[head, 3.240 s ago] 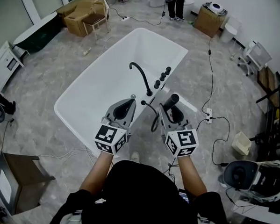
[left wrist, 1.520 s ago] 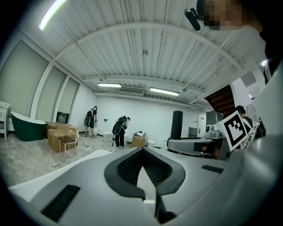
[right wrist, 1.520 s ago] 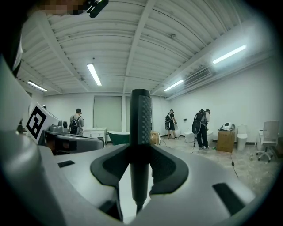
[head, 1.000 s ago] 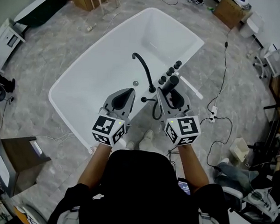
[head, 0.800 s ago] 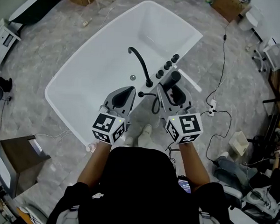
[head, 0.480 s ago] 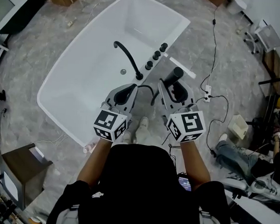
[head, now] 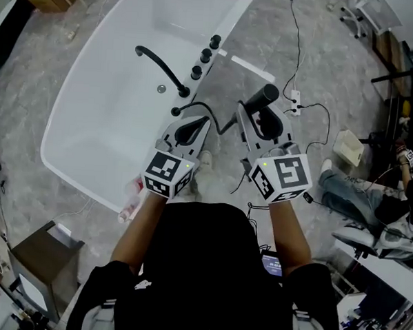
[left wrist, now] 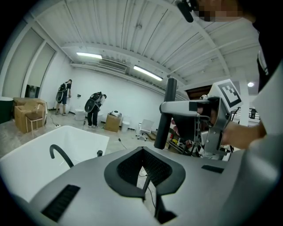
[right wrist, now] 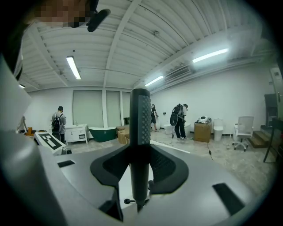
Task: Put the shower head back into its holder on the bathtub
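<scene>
The grey marbled floor (head: 31, 83) of a big showroom-like hall fills the head view, and the white freestanding bathtub (head: 105, 121) lies across its upper left. On the tub's near rim stand a black curved spout (head: 160, 67) and a row of three round black knobs (head: 205, 55). Nearer the person is a small black fitting (head: 175, 111), which I take to be the holder; it stands empty. The left gripper (head: 197, 124) hangs just right of that fitting, jaws pressed together, with nothing that I can make out between them. A thin black hose (head: 196, 105) arcs from the fitting past this gripper's tip toward the right; whether it touches the gripper I cannot tell. The right gripper (head: 257, 119) is clamped on the handle of the black stick-shaped shower head (head: 264, 97), which stands upright between its jaws, off the tub and over the floor, near the rim but apart from the fitting. So the pick-up is done. By my reading, what remains is the carry leftward to the rim, lining the handle up with the holder, seating it and letting go.
</scene>
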`<state>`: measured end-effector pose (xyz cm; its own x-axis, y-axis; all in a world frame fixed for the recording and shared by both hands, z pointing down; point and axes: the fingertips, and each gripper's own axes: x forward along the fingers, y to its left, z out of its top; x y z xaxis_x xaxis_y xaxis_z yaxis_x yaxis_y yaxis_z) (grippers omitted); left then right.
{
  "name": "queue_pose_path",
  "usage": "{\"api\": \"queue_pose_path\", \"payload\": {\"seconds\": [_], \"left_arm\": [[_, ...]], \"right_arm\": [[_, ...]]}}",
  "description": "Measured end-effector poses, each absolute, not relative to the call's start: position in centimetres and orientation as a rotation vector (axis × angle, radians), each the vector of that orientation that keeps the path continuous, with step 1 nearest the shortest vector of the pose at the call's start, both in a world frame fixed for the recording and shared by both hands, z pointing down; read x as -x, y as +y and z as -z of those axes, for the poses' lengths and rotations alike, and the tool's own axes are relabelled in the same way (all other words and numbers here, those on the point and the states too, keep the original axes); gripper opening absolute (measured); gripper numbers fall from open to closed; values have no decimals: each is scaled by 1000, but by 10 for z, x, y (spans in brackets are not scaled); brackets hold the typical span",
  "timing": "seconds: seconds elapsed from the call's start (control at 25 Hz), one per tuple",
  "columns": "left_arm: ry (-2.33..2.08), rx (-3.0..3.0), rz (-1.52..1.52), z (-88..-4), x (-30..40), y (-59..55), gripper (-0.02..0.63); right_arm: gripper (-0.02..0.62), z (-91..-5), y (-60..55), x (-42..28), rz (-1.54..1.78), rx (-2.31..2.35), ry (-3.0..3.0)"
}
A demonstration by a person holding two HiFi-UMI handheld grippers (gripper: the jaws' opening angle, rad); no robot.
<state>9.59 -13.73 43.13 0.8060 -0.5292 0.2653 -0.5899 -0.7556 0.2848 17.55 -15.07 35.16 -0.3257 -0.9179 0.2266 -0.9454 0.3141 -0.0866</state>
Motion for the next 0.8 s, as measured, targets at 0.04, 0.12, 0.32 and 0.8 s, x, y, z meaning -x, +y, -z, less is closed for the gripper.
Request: {"api": "queue_pose_path", "payload": {"seconds": [0.04,0.12,0.32,0.8], "left_arm": [[-835,-2639,-250,-437,-100,-136,12],[-813,-2638,-266,-452,-104,-134,12],[-778,-2669,-299,-481,-106,-115,12],[-500,-2797,-410,-521,-138,-104,126]], "right_arm": [[141,-352,-151,-178,-307,-1741,-2433],[141,-359,-152,-180,-312,-1741,-2437],[141,-375,-141,-179,-373,-1724,-2460],[141,-382,-135,-186,-397,-1622,-2489]]}}
